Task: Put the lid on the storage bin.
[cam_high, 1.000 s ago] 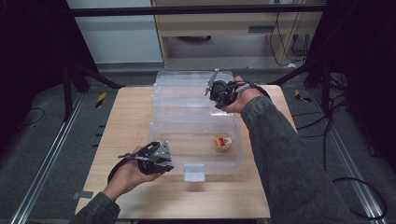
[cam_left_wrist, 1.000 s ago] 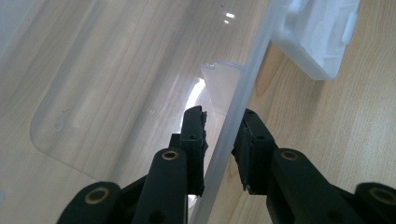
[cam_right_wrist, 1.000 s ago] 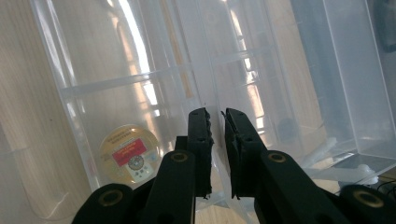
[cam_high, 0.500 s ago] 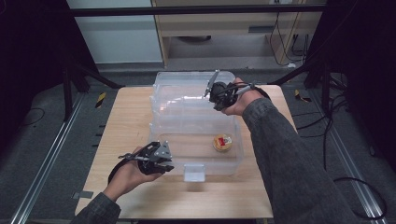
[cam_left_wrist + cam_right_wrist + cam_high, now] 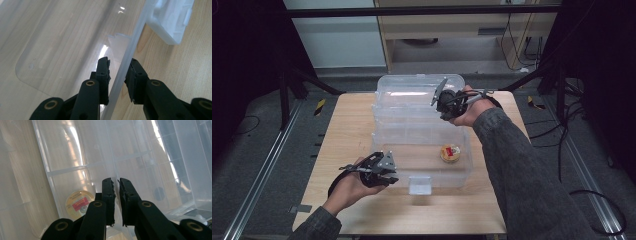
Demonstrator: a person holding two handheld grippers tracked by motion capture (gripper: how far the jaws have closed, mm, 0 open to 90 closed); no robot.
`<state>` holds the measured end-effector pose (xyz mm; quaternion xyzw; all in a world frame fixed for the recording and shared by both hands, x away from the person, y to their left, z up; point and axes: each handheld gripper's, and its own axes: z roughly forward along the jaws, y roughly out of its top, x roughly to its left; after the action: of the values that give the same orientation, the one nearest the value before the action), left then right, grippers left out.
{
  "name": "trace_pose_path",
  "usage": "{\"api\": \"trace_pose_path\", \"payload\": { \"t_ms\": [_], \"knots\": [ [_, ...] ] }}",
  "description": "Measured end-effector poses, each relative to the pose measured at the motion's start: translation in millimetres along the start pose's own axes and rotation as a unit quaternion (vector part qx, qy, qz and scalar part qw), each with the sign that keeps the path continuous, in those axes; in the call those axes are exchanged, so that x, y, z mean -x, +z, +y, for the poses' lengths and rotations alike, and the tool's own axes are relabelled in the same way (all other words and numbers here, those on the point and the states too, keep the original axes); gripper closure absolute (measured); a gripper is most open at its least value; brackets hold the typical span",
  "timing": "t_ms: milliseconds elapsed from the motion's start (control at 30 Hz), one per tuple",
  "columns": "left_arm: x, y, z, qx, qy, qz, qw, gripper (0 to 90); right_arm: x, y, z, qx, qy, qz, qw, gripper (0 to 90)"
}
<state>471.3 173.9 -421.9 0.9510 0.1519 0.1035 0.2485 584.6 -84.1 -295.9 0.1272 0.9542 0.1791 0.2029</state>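
Overhead, the clear plastic storage box sits mid-table on the pale wooden tabletop, its see-through hinged lid raised by my right gripper; my left gripper steadies the front rim. Along my left jaws, they straddle the thin slick front wall beside a latch. Along my right jaws, they pinch the lid's edge, nearly shut, above a small round yellow tin. Light, springy, slippery, I judge: grip rims.

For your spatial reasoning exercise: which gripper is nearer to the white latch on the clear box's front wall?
Left. The left gripper sits just beside the latch at the front wall; the right gripper is at the box's far side.
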Motion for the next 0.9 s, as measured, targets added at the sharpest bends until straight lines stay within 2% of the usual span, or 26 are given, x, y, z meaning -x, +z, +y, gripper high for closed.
{"api": "trace_pose_path", "payload": {
  "t_ms": [400, 600, 900],
  "knots": [
    [1.6, 0.2, -0.4, 0.002, -0.004, 0.005, 1.0, 71.9, -7.2, -3.9, -0.7, 0.0, -0.001, -0.004, 1.0, 82.9],
    [1.5, 0.7, -0.7, 0.005, -0.006, 0.008, 0.9999, 71.6, -2.7, -1.3, -1.2, 0.001, 0.009, -0.002, 1.0, 82.2],
    [1.5, 0.8, -0.6, 0.005, -0.007, 0.007, 0.9999, 71.4, -8.9, -4.6, -1.9, 0.005, 0.001, -0.004, 1.0, 82.7]
  ]
}}
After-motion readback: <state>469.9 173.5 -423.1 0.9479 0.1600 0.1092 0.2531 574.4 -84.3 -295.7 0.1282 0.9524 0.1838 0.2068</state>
